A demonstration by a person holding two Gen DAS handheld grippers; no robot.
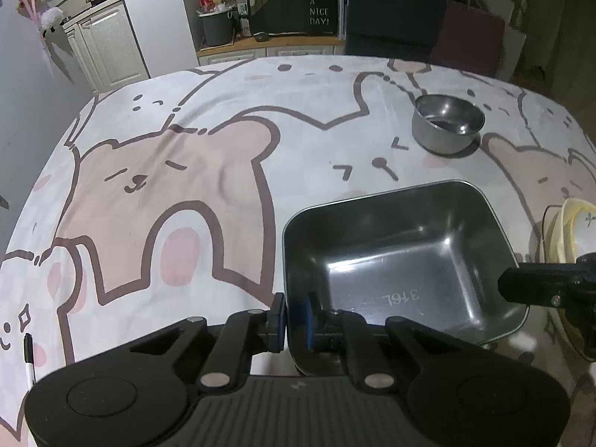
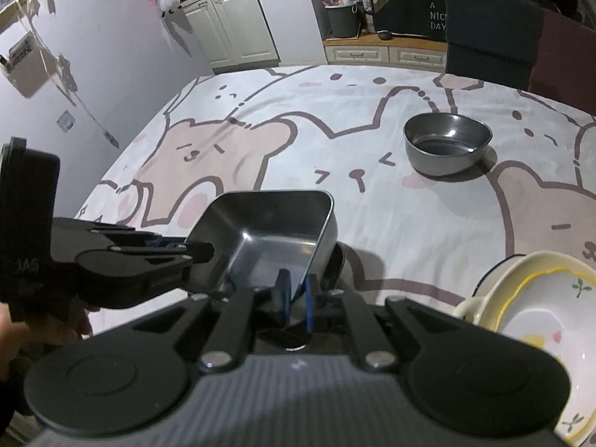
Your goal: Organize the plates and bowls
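Left tool: my left tool [image 1: 296,322] is closed on the near-left wall of the rectangular steel tray [image 1: 395,257], one blue pad [image 1: 307,320] inside the wall and the other finger outside it. In the right wrist view it [image 2: 175,247] comes in from the left and meets the tray's left rim.

Right tool: my right tool [image 2: 297,307] is closed on the near wall of the same tray [image 2: 268,234], its blue pads [image 2: 309,307] either side of the thin steel edge. In the left wrist view it [image 1: 521,285] reaches in from the right at the tray's right rim.

Rectangular steel tray: both my tools hold it; it sits tilted in the right wrist view, over the near part of the worktop. The stamp "316L" shows on its bottom in the left wrist view. Whether its underside touches the cloth, I cannot tell.

Round steel bowl: the bowl [image 2: 447,145] stands upright on the cloth, beyond the tray and to its right, well apart from it; the left wrist view shows it too [image 1: 447,123].

Cream dishes: a stack of cream dishes with yellow rims [image 2: 540,320] sits at my near right, beside the right tool; a sprig pattern marks the top one. The left wrist view catches them edge-on at the right border [image 1: 570,231].

Worktop: covered by a bear-print cloth [image 1: 167,193] in pink, brown and white.

Marker pen: a pen [image 1: 29,361] lies on the cloth at the near-left edge.
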